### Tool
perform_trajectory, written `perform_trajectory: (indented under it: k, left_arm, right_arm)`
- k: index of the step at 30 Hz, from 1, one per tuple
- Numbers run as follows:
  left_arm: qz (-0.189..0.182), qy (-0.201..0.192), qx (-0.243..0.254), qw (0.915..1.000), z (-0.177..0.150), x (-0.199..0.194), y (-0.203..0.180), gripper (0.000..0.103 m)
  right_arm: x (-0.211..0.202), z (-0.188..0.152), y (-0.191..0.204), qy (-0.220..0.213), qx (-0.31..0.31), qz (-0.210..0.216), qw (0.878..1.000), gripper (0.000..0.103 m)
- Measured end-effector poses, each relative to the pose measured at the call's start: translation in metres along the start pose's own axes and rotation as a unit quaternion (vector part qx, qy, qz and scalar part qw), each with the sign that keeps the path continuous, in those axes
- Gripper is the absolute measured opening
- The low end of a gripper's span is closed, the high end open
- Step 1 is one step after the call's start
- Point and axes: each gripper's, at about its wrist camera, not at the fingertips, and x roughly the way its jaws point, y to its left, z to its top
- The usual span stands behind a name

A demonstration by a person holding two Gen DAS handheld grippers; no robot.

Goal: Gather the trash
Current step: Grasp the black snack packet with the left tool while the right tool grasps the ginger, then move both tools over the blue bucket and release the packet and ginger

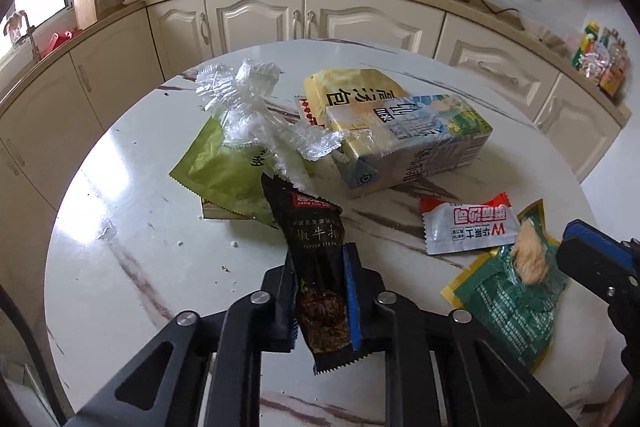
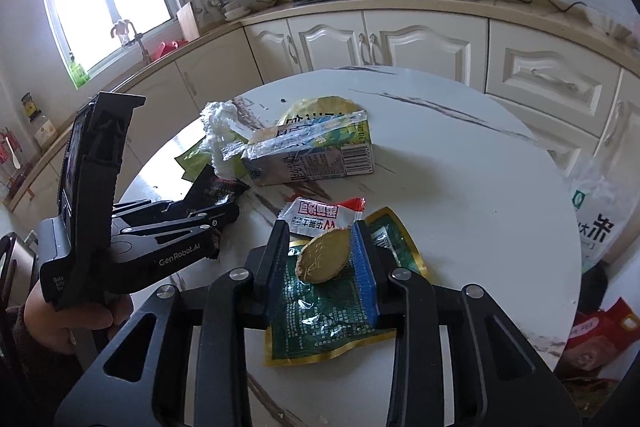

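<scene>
We saw the left gripper (image 1: 320,291) clamped on a black snack wrapper (image 1: 316,247), whose far end lay near the crinkled clear plastic (image 1: 248,107) and a light-green packet (image 1: 224,171) on the round marble table (image 1: 160,267). The right gripper (image 2: 324,263) appeared to pinch a tan, biscuit-like piece (image 2: 323,261) above a dark-green packet (image 2: 320,311); whether that packet was held too we could not tell. We judged the risks as follows: the slick wrapper could slip from a grip on one end, lifting it might drag the plastic along, and the crumbly piece could break under pressure. Both grippers pointed steeply downward toward the table, side by side, the left held by a hand (image 2: 60,323) at its handle. A milk carton (image 1: 404,143) and white sachet (image 1: 468,227) remained uncollected.
</scene>
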Motion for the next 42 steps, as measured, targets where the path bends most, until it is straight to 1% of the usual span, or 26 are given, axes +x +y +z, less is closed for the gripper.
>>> perform_trajectory:
  k: [2, 4, 6, 7, 9, 11, 16, 18, 20, 21, 23, 24, 30, 32, 36, 39, 42]
  left_arm:
    - [-0.004, -0.003, 0.009, 0.9999, -0.005, -0.003, 0.002, 0.009]
    - [-0.01, -0.006, 0.013, 0.9998, -0.009, -0.007, 0.005, 0.008]
    - [-0.021, -0.009, 0.01, 0.9997, -0.017, -0.013, 0.009, 0.008]
    - [-0.026, -0.009, 0.009, 0.9996, -0.019, -0.016, 0.012, 0.008]
    - [-0.034, -0.012, 0.004, 0.9994, -0.026, -0.024, 0.018, 0.008]
    - [-0.042, -0.013, 0.003, 0.999, -0.03, -0.032, 0.02, 0.008]
    - [-0.053, -0.021, 0.01, 0.9983, -0.037, -0.053, 0.024, 0.008]
    - [-0.056, -0.024, 0.012, 0.9981, -0.037, -0.059, 0.024, 0.008]
    - [-0.062, -0.026, 0.013, 0.9976, -0.037, -0.064, 0.023, 0.008]
    - [-0.066, -0.025, 0.015, 0.9974, -0.038, -0.067, 0.023, 0.008]
    - [-0.072, -0.027, 0.017, 0.9969, -0.038, -0.073, 0.024, 0.008]
    - [-0.075, -0.029, 0.018, 0.9966, -0.038, -0.076, 0.024, 0.008]
    - [-0.094, -0.043, 0.014, 0.9946, -0.042, -0.099, 0.034, 0.008]
    - [-0.101, -0.05, 0.009, 0.9935, -0.044, -0.11, 0.042, 0.008]
    - [-0.102, -0.069, -0.003, 0.9924, -0.054, -0.135, 0.069, 0.008]
    - [-0.093, -0.082, -0.019, 0.9921, -0.066, -0.156, 0.101, 0.008]
    - [-0.074, -0.091, -0.037, 0.9924, -0.084, -0.176, 0.142, 0.008]
  right_arm:
    - [0.004, -0.002, 0.002, 0.009, -0.002, -0.007, 1.0, 0.015]
    - [0.006, -0.006, 0.0, 0.01, 0.002, -0.01, 1.0, 0.017]
    - [0.01, -0.011, -0.004, 0.014, 0.008, -0.026, 1.0, 0.033]
    - [0.011, -0.013, -0.005, 0.016, 0.009, -0.031, 0.999, 0.037]
    - [0.013, -0.017, -0.008, 0.02, 0.013, -0.036, 0.999, 0.052]
    - [0.016, -0.019, -0.008, 0.025, 0.01, -0.039, 0.999, 0.058]
    - [0.021, -0.016, -0.008, 0.026, 0.016, -0.044, 0.999, 0.057]
    - [0.025, -0.012, -0.005, 0.027, 0.011, -0.045, 0.999, 0.052]
    - [0.03, -0.009, 0.001, 0.031, -0.002, -0.05, 0.998, 0.05]
    - [0.035, -0.008, 0.003, 0.038, -0.006, -0.05, 0.998, 0.043]
    - [0.041, -0.008, 0.007, 0.046, -0.014, -0.059, 0.997, 0.035]
    - [0.041, -0.008, 0.009, 0.044, -0.019, -0.066, 0.997, 0.026]
    - [0.028, -0.009, 0.014, 0.027, -0.015, -0.067, 0.997, 0.026]
    - [0.02, -0.006, 0.022, 0.019, -0.016, -0.063, 0.998, 0.026]
    - [0.006, 0.002, 0.056, -0.001, -0.034, -0.043, 0.999, 0.026]
    - [0.0, 0.011, 0.1, -0.014, -0.061, -0.012, 0.998, 0.026]
    - [0.007, 0.017, 0.159, -0.019, -0.095, 0.029, 0.995, 0.026]
